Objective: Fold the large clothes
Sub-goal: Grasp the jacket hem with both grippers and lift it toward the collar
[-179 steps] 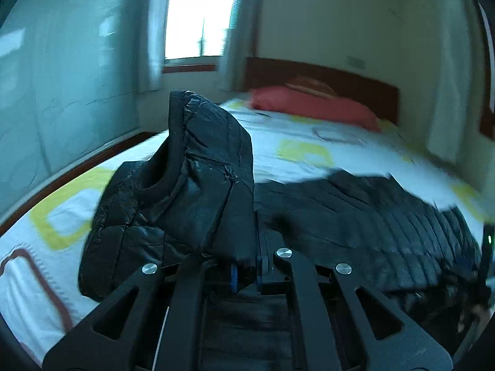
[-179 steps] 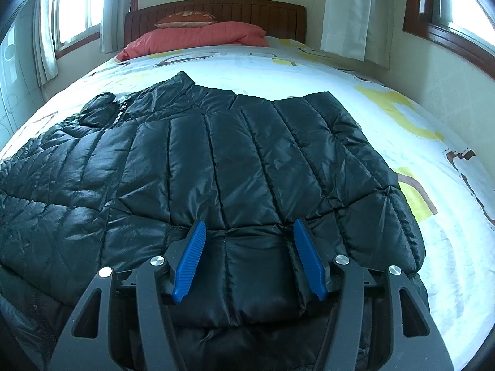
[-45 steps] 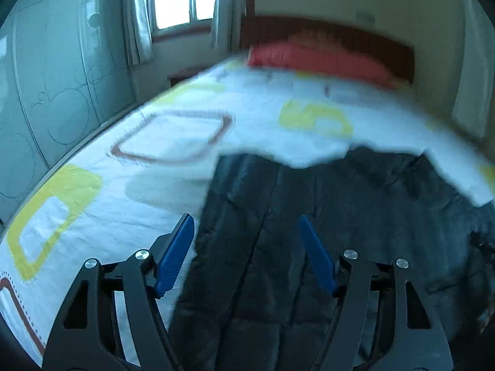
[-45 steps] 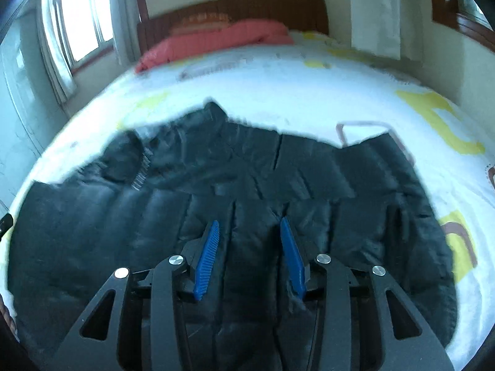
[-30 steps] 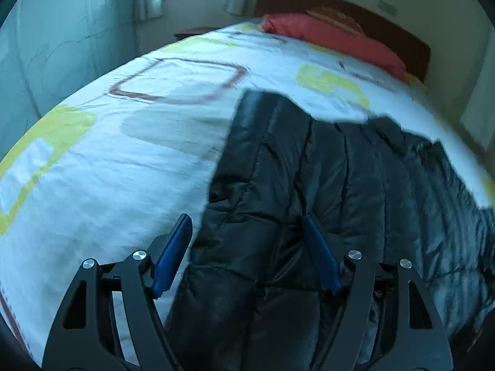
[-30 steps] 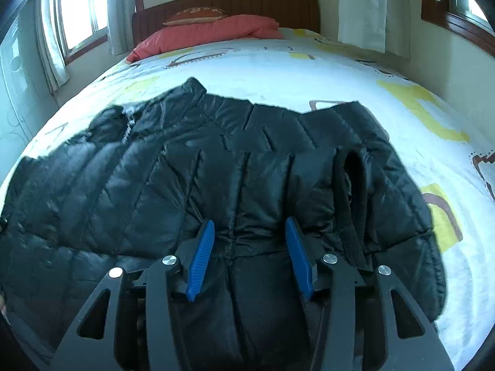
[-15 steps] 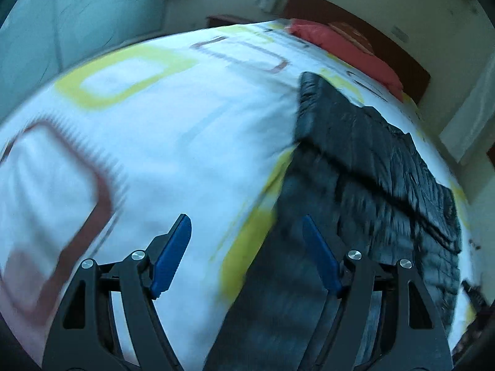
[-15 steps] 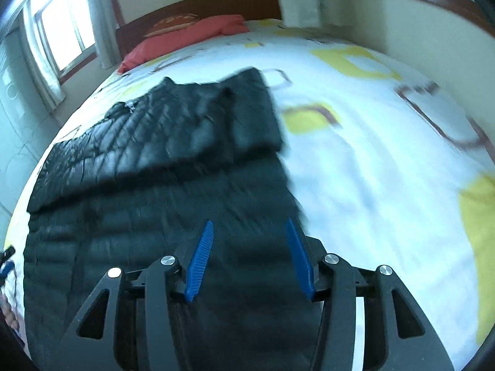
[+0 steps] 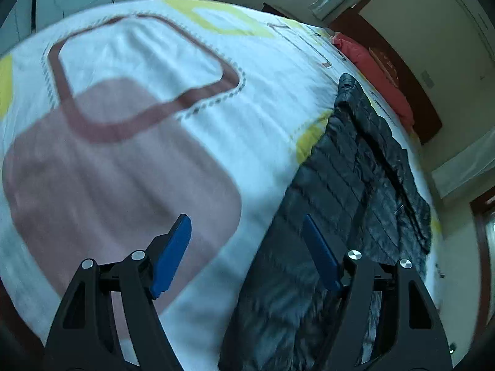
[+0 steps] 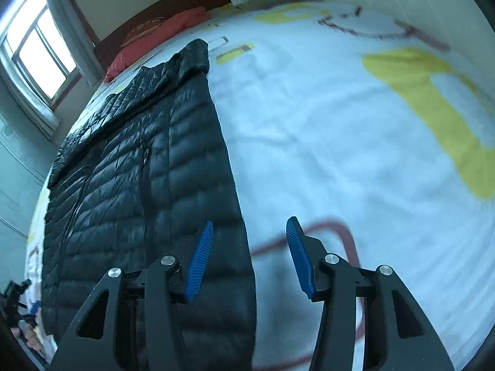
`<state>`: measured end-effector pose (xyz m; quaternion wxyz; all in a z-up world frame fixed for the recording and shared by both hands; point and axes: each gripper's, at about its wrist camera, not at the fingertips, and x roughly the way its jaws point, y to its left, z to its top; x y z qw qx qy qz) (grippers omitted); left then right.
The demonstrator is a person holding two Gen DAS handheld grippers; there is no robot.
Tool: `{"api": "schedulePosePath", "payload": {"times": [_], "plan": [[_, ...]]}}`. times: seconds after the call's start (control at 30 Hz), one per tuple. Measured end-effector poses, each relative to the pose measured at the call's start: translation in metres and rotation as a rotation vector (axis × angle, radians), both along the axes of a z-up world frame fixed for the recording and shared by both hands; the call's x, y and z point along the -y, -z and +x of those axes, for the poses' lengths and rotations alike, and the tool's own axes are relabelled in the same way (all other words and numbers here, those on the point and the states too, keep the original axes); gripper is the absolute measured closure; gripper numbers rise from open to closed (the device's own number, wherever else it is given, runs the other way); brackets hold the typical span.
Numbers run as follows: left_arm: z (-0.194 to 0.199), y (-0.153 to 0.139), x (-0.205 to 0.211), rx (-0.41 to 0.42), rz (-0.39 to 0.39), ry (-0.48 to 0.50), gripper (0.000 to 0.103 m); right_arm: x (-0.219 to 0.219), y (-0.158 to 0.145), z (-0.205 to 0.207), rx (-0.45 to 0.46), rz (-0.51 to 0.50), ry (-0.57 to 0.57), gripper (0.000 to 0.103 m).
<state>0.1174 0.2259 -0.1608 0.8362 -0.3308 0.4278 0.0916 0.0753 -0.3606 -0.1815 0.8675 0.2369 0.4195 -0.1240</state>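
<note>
A black quilted puffer jacket [image 9: 349, 191] lies flat on the bed as a long strip with its sleeves laid inward. My left gripper [image 9: 247, 225] hovers open above the jacket's left edge, its left finger over bare sheet and its right finger over the quilting. In the right wrist view the same jacket [image 10: 148, 167] fills the left half. My right gripper [image 10: 249, 228] is open astride the jacket's right edge, with nothing pinched between its blue pads.
The bed sheet [image 10: 340, 130] is white with yellow and brown rounded shapes. Red pillows [image 9: 371, 71] lean on a dark wooden headboard [image 10: 173, 6]. A window [image 10: 37, 49] is on the left wall. The other gripper and a hand [image 10: 18, 306] show at the lower left.
Both grippers have swung outward from above the jacket's middle to its two side edges and rolled, so the bed now looks tilted. Neither has taken hold of anything.
</note>
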Motion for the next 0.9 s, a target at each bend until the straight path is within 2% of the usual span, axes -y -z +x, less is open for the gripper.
{"api": "schedulePosePath", "payload": {"times": [0.17,0.23,0.4,0.5,0.73,0.8,0.9], "plan": [[-0.025,0.018,0.000,-0.015,-0.146,0.006,0.029,-0.006,0.012,-0.030,0.018,0.108,-0.012,0.053],[-0.033,0.021,0.002,-0.002,-0.174,0.003,0.029,-0.012,0.012,-0.038,0.030,0.130,-0.026,0.048],[-0.046,0.024,0.011,0.032,-0.268,0.012,0.029,-0.023,0.015,-0.051,0.064,0.257,-0.058,0.048],[-0.053,0.033,0.015,0.033,-0.378,0.004,0.029,-0.031,0.018,-0.056,0.077,0.323,-0.085,0.046],[-0.061,0.037,0.009,0.073,-0.458,-0.035,0.029,-0.031,0.021,-0.064,0.108,0.409,-0.079,0.046],[-0.059,0.036,0.005,0.080,-0.433,-0.043,0.029,-0.028,0.021,-0.063,0.115,0.411,-0.075,0.046],[-0.051,0.039,0.006,0.069,-0.417,-0.003,0.029,-0.023,0.029,-0.062,0.117,0.443,-0.058,0.046]]}}
